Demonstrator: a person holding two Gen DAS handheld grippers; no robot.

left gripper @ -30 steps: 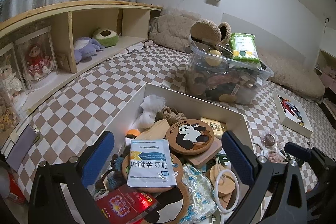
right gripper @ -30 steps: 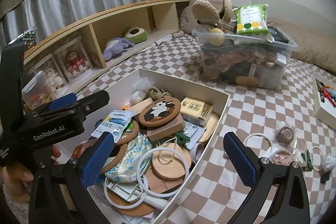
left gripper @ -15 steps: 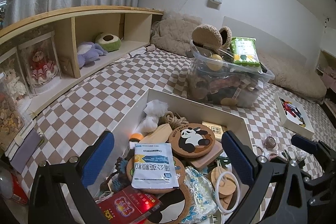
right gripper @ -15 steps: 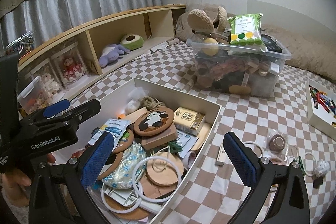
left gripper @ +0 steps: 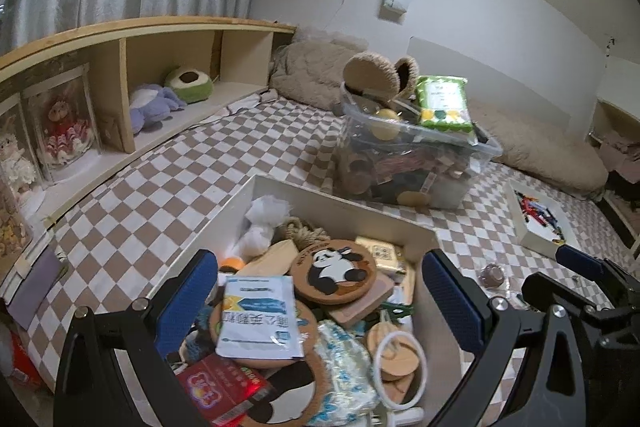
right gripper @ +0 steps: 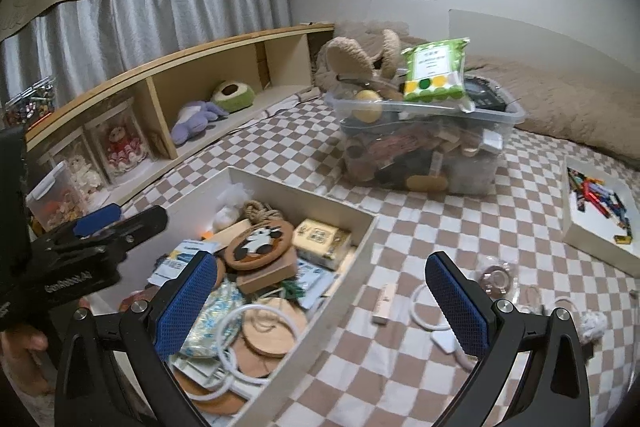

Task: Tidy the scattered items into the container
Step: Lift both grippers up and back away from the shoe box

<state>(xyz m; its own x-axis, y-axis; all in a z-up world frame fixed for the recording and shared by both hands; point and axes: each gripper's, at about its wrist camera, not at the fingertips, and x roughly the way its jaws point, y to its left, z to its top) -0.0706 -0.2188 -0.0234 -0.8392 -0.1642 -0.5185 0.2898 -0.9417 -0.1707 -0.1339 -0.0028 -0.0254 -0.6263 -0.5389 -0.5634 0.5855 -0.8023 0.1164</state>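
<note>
A white open box (left gripper: pixel 348 205) (right gripper: pixel 304 193) on the checkered bedspread holds several items, among them a panda coaster (left gripper: pixel 334 271), a white sachet (left gripper: pixel 258 315) and wooden discs. My left gripper (left gripper: pixel 319 261) hovers open above the box's contents, holding nothing. My right gripper (right gripper: pixel 320 261) is open over the box's right wall, also holding nothing. Scattered to the right of the box lie a small white stick (right gripper: pixel 383 303), a white ring (right gripper: pixel 424 311), a clear round item (right gripper: pixel 496 277) and a white crumpled ball (right gripper: pixel 592 323).
A clear plastic bin (right gripper: pixel 424 147) packed with things, a green wipes pack (right gripper: pixel 434 75) on top, stands behind the box. At the right is a white tray (right gripper: pixel 600 223) of coloured pieces. A wooden shelf (right gripper: pixel 180 95) with plush toys runs along the left.
Both grippers have risen and tilted up slightly, staying open. The right view has swung to the right, so more of the scattered items beside the box shows.
</note>
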